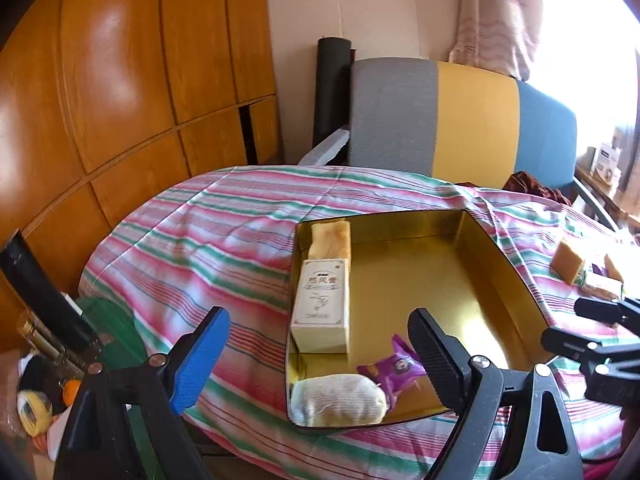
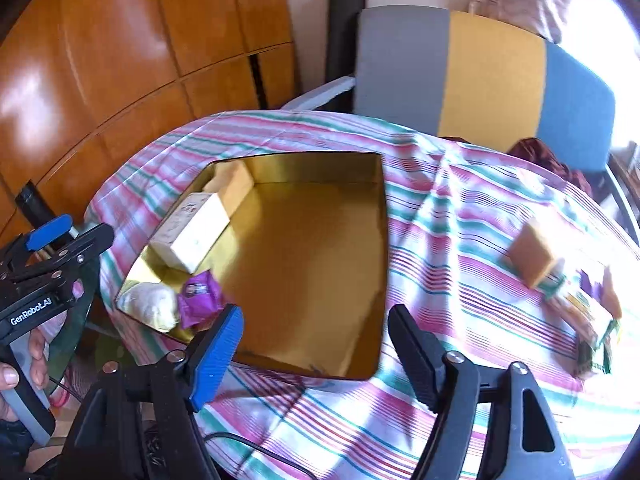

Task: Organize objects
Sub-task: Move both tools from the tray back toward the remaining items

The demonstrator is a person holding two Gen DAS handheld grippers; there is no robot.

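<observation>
Both pairs of jaws stand apart and hold nothing. The left gripper (image 1: 320,360) hangs over the near left corner of the shallow gold metal tin (image 1: 500,248), where a purple foil snack packet (image 1: 394,370), a pale cloth pouch (image 1: 338,400), a white cardboard box (image 1: 322,304) and a tan block (image 1: 331,236) lie along its left wall. The right gripper (image 2: 314,354) hovers at the tin's near edge. Well to its right, on the striped cloth (image 2: 440,280), an orange sponge block (image 2: 534,254) waits; it looks light and soft, best pinched gently across its flat faces.
</observation>
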